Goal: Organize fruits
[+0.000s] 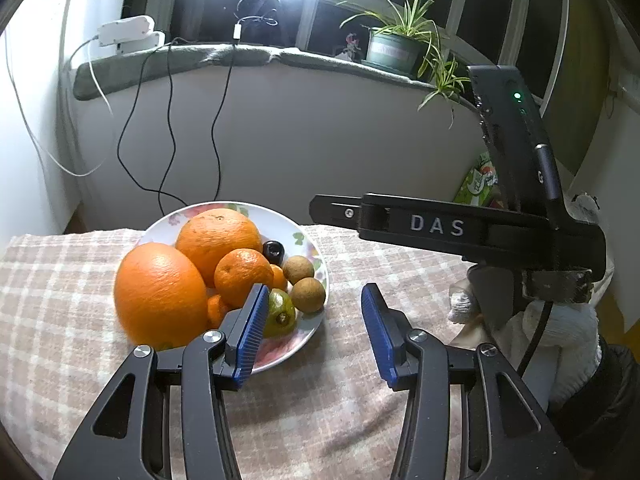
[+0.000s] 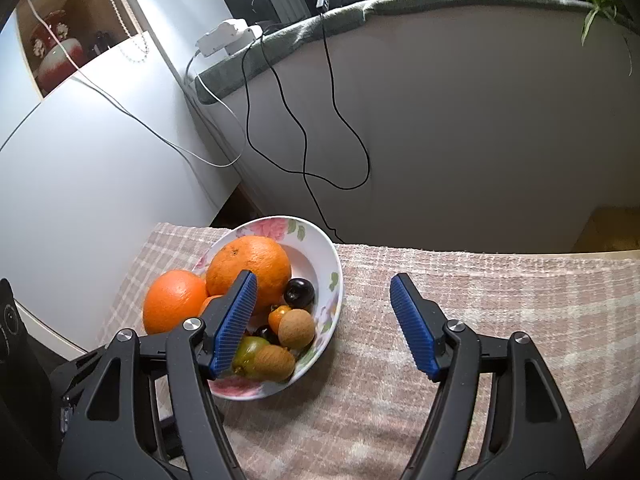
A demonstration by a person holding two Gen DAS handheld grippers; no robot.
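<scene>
A flowered plate (image 1: 298,236) (image 2: 320,256) on the checked cloth holds two big oranges (image 1: 160,292) (image 2: 250,268), smaller mandarins (image 1: 242,276), brown kiwis (image 1: 308,294) (image 2: 296,328), a green fruit (image 1: 280,314) (image 2: 248,354) and a dark plum (image 1: 274,250) (image 2: 299,292). My left gripper (image 1: 316,300) is open over the plate's right edge, with only the cloth between its blue pads (image 1: 252,332). My right gripper (image 2: 324,296) is open too, its left pad (image 2: 236,320) in front of the fruit and nothing gripped. The right gripper's black body (image 1: 460,228) shows in the left wrist view.
The checked cloth (image 1: 360,400) (image 2: 480,300) covers the table to the right of the plate. Behind stands a grey wall with hanging black cables (image 1: 168,128) (image 2: 304,136), a sill with a potted plant (image 1: 396,48) and a white power strip (image 2: 228,36). A white cabinet (image 2: 100,152) is at left.
</scene>
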